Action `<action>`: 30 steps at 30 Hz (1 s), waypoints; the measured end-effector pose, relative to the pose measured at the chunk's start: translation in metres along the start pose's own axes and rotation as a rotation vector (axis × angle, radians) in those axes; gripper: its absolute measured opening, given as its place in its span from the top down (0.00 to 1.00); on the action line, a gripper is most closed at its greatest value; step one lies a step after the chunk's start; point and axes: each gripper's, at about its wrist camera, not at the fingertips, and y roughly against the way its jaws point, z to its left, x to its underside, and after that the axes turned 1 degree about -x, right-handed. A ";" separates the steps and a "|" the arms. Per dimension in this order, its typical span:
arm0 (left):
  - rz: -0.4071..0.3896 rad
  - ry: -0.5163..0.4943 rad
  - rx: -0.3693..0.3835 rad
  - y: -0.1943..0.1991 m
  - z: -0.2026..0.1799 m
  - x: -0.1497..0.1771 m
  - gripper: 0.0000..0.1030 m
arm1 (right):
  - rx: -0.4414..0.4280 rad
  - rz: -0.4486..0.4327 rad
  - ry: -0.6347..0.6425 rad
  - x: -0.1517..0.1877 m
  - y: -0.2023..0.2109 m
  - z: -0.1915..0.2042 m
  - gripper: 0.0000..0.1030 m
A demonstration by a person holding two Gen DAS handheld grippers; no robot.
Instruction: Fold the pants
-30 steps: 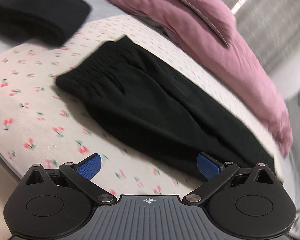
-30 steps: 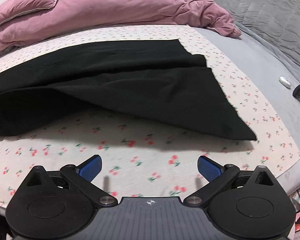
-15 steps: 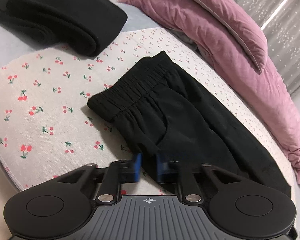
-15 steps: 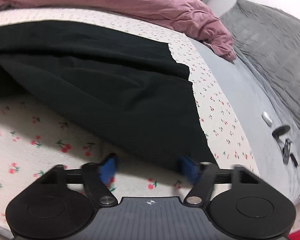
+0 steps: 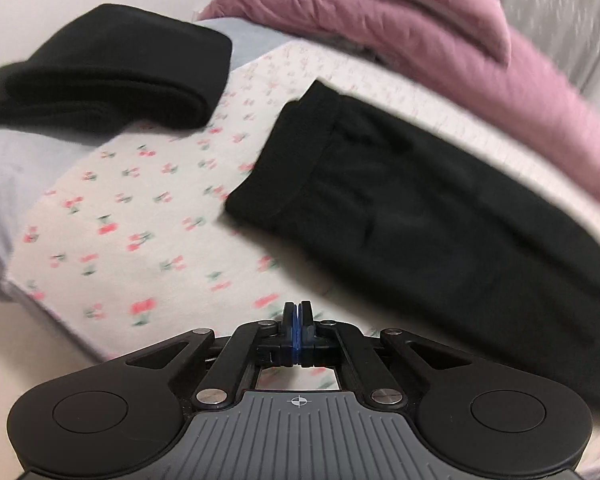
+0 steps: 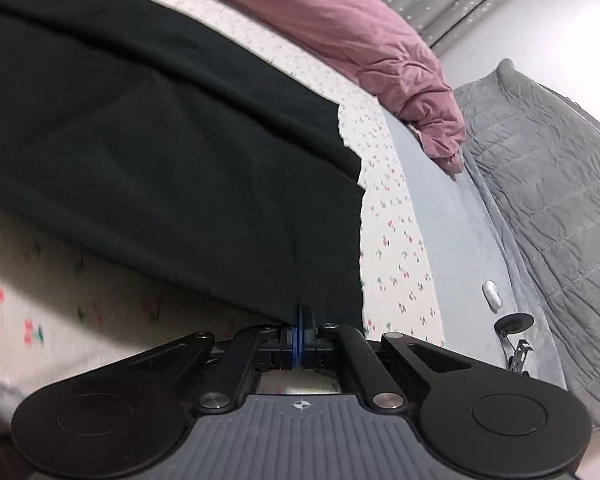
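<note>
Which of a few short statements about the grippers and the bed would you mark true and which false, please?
1. The right gripper has its jaws closed on an edge of the black pants. True.
2. The left gripper has its jaws wide open. False: they are shut together, and no cloth shows between them.
3. A folded black garment lies on the bed, apart from the pants' waistband. True.
4. The duvet bunched behind the pants is green. False: it is mauve-pink.
5. The pants lie on a cherry-print sheet. True.
</note>
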 end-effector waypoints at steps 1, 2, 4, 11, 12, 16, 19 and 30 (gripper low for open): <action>0.010 -0.004 0.001 0.000 0.003 0.003 1.00 | 0.002 0.007 0.002 0.001 -0.002 0.000 1.00; 0.023 -0.010 0.004 0.000 0.006 0.006 1.00 | 0.000 0.017 0.000 0.003 -0.003 -0.001 1.00; 0.035 -0.040 0.010 0.006 0.007 0.009 1.00 | -0.006 0.067 -0.023 0.007 -0.010 -0.005 1.00; -0.089 -0.288 0.083 0.029 -0.025 0.027 0.35 | -0.134 0.067 -0.351 0.017 0.000 -0.051 0.45; -0.123 -0.359 0.096 0.033 -0.035 0.033 0.35 | -0.177 0.050 -0.415 0.019 0.003 -0.060 0.44; -0.221 -0.640 0.187 0.041 -0.077 0.055 0.34 | -0.257 0.012 -0.575 0.025 0.008 -0.077 0.32; -0.261 -0.873 0.250 0.038 -0.112 0.077 0.34 | -0.294 -0.015 -0.686 0.030 0.006 -0.087 0.26; -0.208 -1.261 0.200 0.008 -0.173 0.117 0.97 | -0.268 -0.018 -0.896 0.047 -0.033 -0.092 0.32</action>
